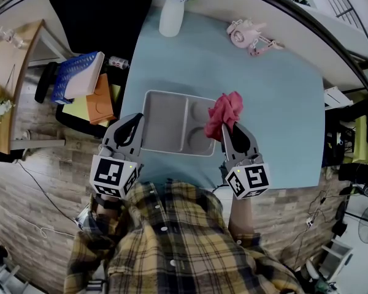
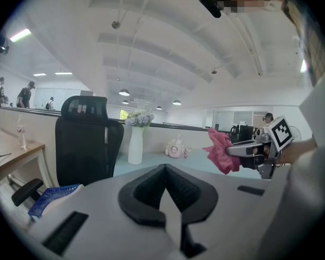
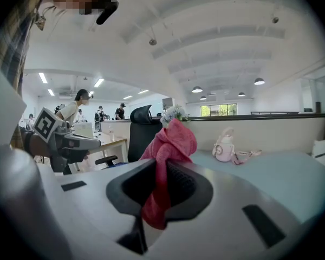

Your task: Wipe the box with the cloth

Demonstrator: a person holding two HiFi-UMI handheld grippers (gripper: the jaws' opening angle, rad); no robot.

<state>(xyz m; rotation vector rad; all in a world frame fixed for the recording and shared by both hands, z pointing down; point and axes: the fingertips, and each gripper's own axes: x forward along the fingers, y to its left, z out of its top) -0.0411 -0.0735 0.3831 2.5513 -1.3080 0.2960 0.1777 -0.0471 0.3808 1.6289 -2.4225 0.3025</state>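
Right now my right gripper point(image 1: 229, 130) clamps the crumpled pink cloth point(image 1: 224, 112), seemingly over the grey compartmented plastic box point(image 1: 164, 122) at the near edge of the pale-blue table point(image 1: 282, 103); my left gripper point(image 1: 135, 120) is closed, empty.

One bench point(image 1: 282, 103) is counted. One grey box point(image 1: 165, 122) is counted on it, and three compartments are made out inside. One pink cloth point(image 1: 224, 111), one white vase point(image 1: 171, 18) of flowers and one pink bottle point(image 1: 240, 33) are counted. Two claws are counted, the left claw point(image 1: 137, 116) and the right claw point(image 1: 228, 127), and one marker cube is carried by each. One black chair point(image 1: 98, 11) is counted beside the bench.
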